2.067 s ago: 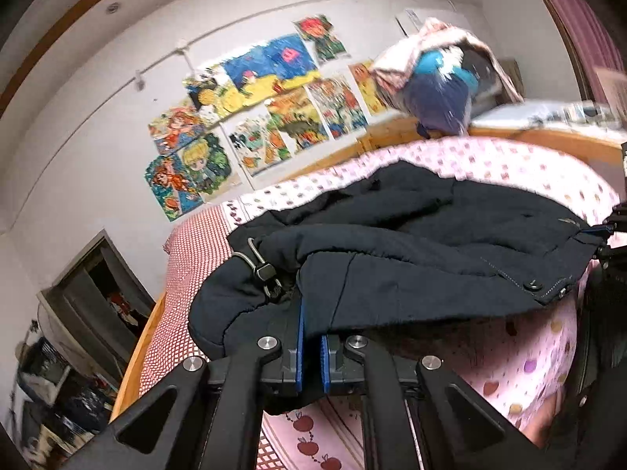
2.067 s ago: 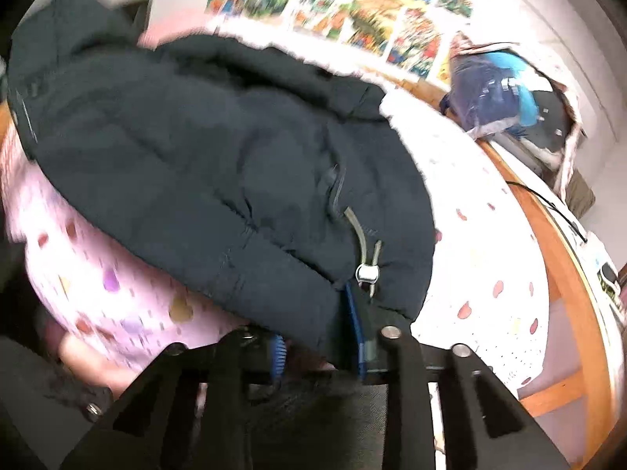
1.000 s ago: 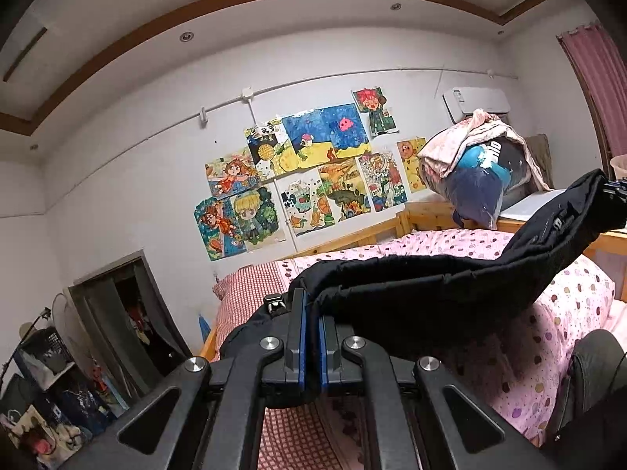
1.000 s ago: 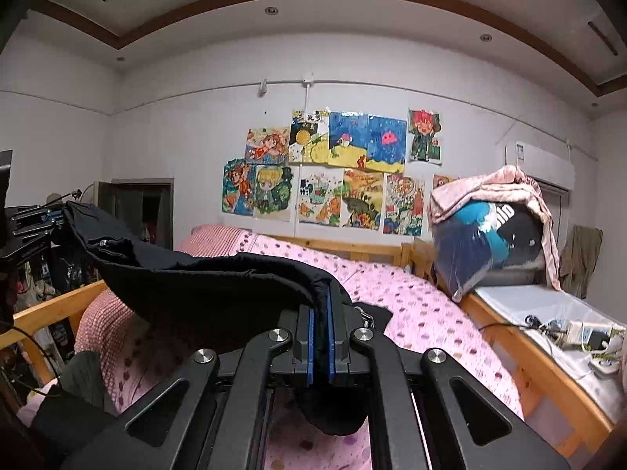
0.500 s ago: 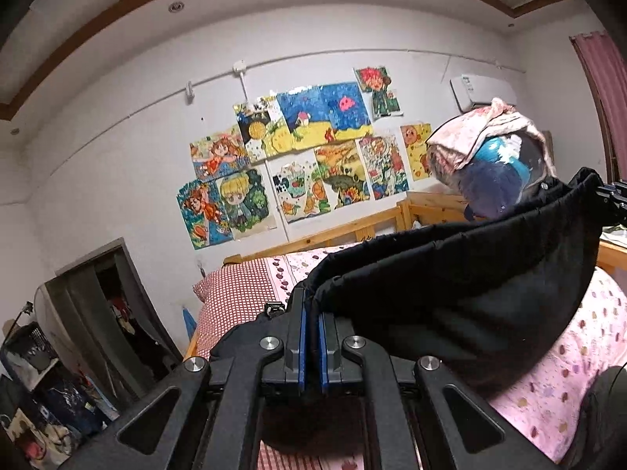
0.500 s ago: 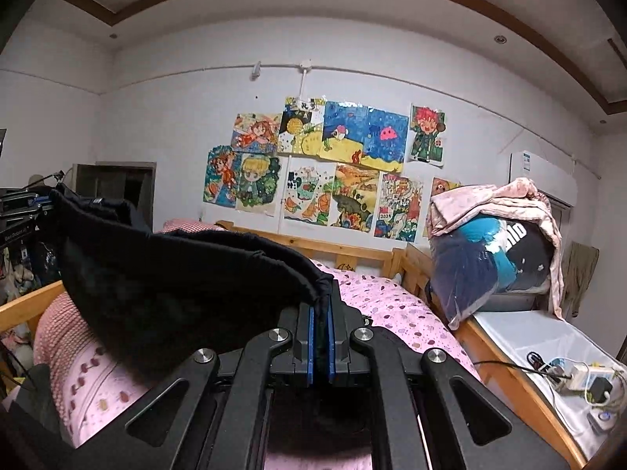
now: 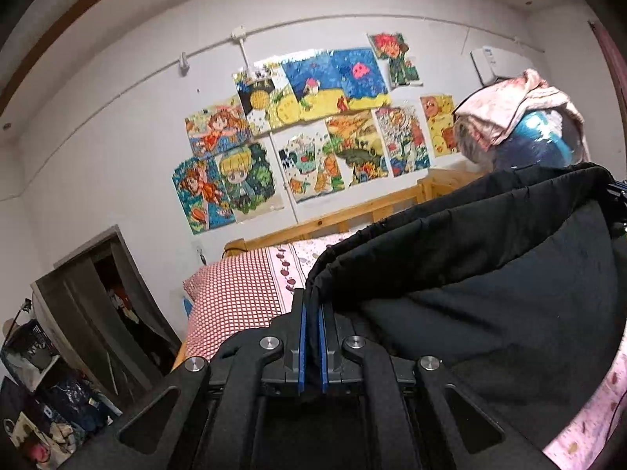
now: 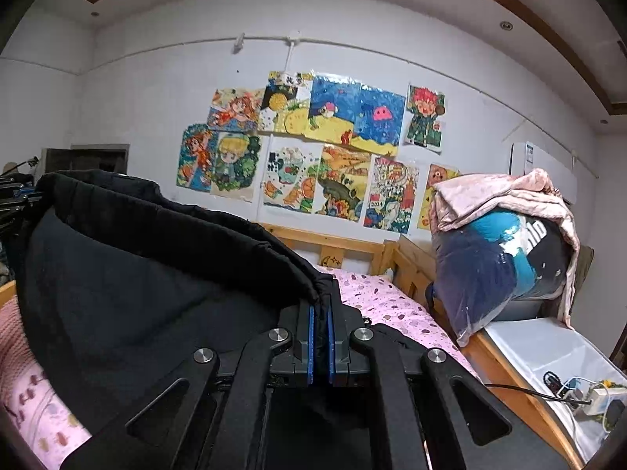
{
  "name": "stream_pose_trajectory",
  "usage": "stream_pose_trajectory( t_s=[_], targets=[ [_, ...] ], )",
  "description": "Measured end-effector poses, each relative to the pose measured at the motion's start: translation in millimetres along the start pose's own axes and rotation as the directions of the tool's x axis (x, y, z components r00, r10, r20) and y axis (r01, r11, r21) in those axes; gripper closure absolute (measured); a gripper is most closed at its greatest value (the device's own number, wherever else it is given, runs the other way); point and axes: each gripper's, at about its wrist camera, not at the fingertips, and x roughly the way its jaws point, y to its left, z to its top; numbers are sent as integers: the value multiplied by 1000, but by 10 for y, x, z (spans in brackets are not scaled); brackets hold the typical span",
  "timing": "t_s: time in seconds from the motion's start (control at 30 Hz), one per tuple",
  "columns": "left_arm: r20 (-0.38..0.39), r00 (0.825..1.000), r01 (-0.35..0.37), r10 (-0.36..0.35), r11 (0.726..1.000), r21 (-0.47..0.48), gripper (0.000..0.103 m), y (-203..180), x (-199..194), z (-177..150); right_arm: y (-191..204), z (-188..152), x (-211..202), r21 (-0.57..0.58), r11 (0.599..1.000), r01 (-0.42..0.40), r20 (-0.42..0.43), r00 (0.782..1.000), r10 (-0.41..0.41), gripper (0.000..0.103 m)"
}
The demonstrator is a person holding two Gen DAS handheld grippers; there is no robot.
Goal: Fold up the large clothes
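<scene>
Holding the dark jacket up above the bed, you have its gathered edge pinched at 2 points. Your left gripper is clenched on 1 end of that edge, blue pads pressed together with cloth between them. Your right gripper is clamped on the other end the same way. Between the 2 grips the jacket sags in a deep pouch over the pink dotted bedding. Behind it, drawings cover the white wall, and a bundle under a pink blanket sits by the wooden bed frame.
</scene>
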Motion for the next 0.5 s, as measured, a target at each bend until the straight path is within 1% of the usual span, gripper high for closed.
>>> stream_pose_trajectory(
  t_s=[0.13, 0.27, 0.5],
  targets=[
    [-43, 999, 0, 1, 1000, 7, 98, -74, 425, -57, 41, -62, 462, -2, 1000, 14, -41, 999, -14, 98],
    [-94, 996, 9, -8, 1000, 2, 98, -151, 811, -134, 88, -204, 911, -3, 1000, 23, -97, 995, -23, 98],
    [-179, 984, 24, -23, 1000, 0, 98, -291, 1327, -310, 150, -452, 1480, -21, 999, 25, -190, 981, -28, 98]
  ],
)
